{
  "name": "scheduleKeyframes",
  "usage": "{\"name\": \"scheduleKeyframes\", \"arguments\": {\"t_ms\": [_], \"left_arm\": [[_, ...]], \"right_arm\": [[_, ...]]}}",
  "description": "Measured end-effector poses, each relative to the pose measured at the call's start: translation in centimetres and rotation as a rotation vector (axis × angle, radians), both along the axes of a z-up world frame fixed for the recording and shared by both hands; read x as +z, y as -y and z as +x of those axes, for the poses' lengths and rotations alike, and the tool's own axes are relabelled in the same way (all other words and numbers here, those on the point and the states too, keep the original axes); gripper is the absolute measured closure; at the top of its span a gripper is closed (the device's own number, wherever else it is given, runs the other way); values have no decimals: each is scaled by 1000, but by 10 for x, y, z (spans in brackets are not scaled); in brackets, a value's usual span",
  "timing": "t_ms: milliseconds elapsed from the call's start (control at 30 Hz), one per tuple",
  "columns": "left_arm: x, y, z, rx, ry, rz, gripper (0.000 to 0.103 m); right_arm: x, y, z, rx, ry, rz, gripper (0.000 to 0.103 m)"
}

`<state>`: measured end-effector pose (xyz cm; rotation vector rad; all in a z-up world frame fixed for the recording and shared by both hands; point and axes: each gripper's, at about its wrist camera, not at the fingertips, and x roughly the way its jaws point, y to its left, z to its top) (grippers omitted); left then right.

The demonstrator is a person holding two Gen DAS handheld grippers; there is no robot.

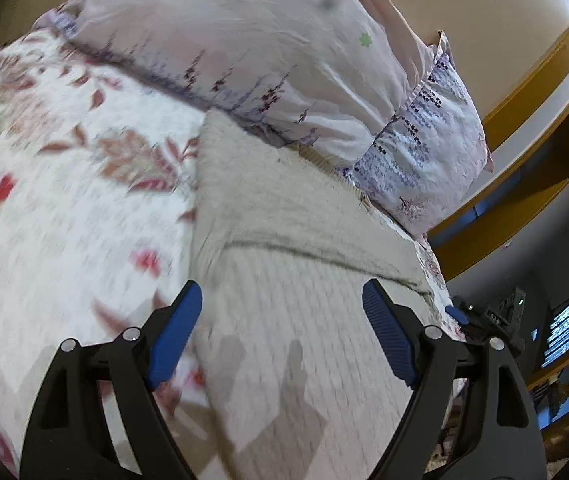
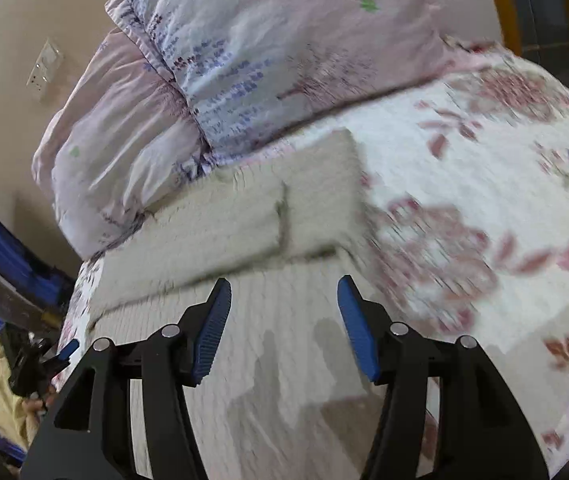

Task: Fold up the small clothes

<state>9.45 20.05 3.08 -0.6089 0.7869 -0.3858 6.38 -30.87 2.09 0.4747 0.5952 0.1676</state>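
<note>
Cream knit garment [image 1: 292,248] lies flat on the floral bedspread [image 1: 64,200], just below the pillows [image 1: 244,52]. Far part is doubled over; a fold edge runs crosswise, with a second seam visible in the right wrist view [image 2: 282,216]. Left claw [image 1: 282,336] spread wide above the near knit, nothing between the pads. Right claw [image 2: 284,328] parted, also empty, over the same near section. Judgement: at least one fold done; near portion lies unfolded, so one more fold and tidying likely remain. Motion blur hides finer detail.
</note>
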Motion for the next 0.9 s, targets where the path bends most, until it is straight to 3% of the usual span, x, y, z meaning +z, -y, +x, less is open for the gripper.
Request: {"name": "scheduleKeyframes", "arguments": {"t_ms": [67, 167, 367, 533, 733, 900], "left_arm": [[-5, -4, -12, -1, -19, -38, 22], [-12, -6, -28, -7, -42, -85, 24], [-19, 3, -58, -31, -63, -90, 37], [-23, 12, -78, -83, -90, -142, 50], [-27, 23, -103, -122, -126, -153, 51], [-35, 23, -114, -129, -165, -193, 53]], "right_arm": [[-9, 9, -14, 3, -25, 3, 55], [-29, 22, -33, 4, -78, 30, 60], [-55, 20, -56, 76, -136, 100, 77], [-66, 7, -74, 195, -136, 178, 82], [-75, -7, -93, 277, -148, 211, 82], [-74, -20, -106, 329, -157, 178, 82]]}}
